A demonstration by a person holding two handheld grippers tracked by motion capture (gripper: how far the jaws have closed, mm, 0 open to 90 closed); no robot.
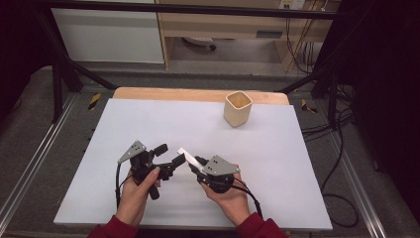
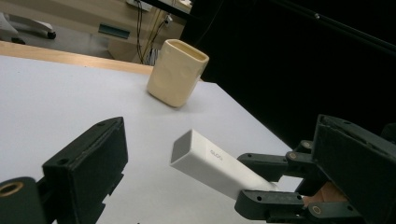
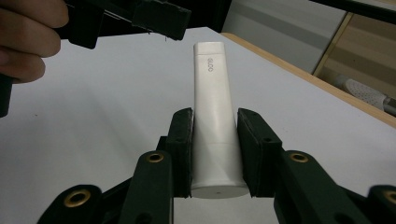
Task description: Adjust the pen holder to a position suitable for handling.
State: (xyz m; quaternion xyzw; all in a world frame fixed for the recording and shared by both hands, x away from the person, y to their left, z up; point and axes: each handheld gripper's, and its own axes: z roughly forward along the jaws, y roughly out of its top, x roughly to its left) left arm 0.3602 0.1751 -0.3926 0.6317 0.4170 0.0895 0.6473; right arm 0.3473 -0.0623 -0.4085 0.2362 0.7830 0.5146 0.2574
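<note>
The white tube (image 3: 217,121) is a long, flat-sided body with a square-cut free end and a round capped end. In the right gripper view its long axis runs straight out between the right gripper's fingers (image 3: 181,149), capped end nearest the camera, square end pointing away. In the high view the tube (image 1: 188,156) is held above the counter (image 1: 277,163) near its front edge and points up and to the left, toward the left gripper (image 1: 171,156).

The right gripper (image 1: 197,163) is clamped on the tube: both pads press flat against its sides near the capped end, and most of the tube's length projects beyond the fingertips. The printed lettering faces up.

The left gripper's fingers (image 2: 93,158) stand wide apart. In the left gripper view the tube's square end (image 2: 187,149) lies in the gap between them and touches neither pad; the right gripper (image 2: 271,184) holding it enters from the lower right.

A beige cup (image 1: 237,109) stands upright on the counter near the far edge, well apart from both grippers, with its opening facing up. The white surface between the cup and the tube is bare. A wooden strip (image 1: 148,93) runs along the far edge of the counter. Both hands come in from the near edge, in red sleeves (image 1: 114,229).
</note>
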